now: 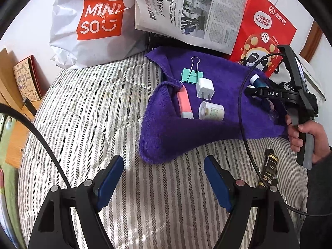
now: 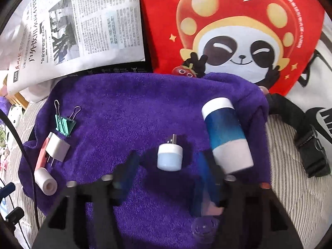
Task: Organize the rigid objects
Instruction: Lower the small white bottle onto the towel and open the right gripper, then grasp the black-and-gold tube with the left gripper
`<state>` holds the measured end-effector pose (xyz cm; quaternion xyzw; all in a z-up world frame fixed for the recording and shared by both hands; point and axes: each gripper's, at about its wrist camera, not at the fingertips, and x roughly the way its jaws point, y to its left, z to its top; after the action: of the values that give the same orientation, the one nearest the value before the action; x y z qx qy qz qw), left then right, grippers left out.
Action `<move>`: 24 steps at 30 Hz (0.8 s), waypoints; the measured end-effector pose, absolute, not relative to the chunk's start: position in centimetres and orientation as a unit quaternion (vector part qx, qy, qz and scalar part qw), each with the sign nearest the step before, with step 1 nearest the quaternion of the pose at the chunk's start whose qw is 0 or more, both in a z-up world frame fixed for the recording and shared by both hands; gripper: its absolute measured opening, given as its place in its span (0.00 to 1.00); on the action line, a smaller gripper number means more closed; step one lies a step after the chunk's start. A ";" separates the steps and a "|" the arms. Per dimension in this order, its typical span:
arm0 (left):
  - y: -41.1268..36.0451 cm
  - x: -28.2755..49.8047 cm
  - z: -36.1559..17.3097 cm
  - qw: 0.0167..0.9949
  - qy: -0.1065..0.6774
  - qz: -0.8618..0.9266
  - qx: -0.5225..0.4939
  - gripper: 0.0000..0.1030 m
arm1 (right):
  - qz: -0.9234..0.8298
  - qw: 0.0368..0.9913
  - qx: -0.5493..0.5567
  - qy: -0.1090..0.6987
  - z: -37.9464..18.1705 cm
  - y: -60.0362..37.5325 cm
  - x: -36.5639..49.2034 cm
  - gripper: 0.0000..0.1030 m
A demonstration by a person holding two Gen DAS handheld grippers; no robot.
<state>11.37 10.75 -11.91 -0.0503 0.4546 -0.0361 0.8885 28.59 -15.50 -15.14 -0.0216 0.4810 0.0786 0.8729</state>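
The right gripper (image 2: 166,170) stands apart around a small USB light (image 2: 169,158) at centre frame on the purple towel (image 2: 128,103), pads not pressing it. The left gripper (image 1: 164,178) gapes empty at lower frame over the striped bedding (image 1: 93,103).

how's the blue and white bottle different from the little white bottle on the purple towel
The blue and white bottle has a blue middle band with white ends; the little white bottle is plain pale. The blue one is clearly larger. It lies at the towel's right edge beside the right gripper; the white one lies at the left edge by the pink tube. Both are cylinders lying on the purple towel.
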 end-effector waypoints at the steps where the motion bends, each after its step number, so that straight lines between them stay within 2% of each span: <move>1: 10.7 11.2 -11.8 0.889 0.454 -0.036 -0.049 0.76 | 0.077 0.875 -0.022 0.477 -14.9 -15.6 28.3 0.61; 15: 7.4 9.0 -11.3 0.884 0.458 -0.081 -0.043 0.76 | 0.090 0.902 -0.005 0.423 -8.2 -19.2 19.4 0.62; 24: 2.9 9.0 -11.7 0.877 0.460 -0.134 -0.032 0.76 | 0.065 0.910 -0.027 0.409 -7.6 -22.0 12.7 0.62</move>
<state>9.03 2.91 -11.72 -0.0318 0.4596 -0.1344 0.8773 12.70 -21.95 -7.64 -0.0270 0.4089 0.0649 0.9099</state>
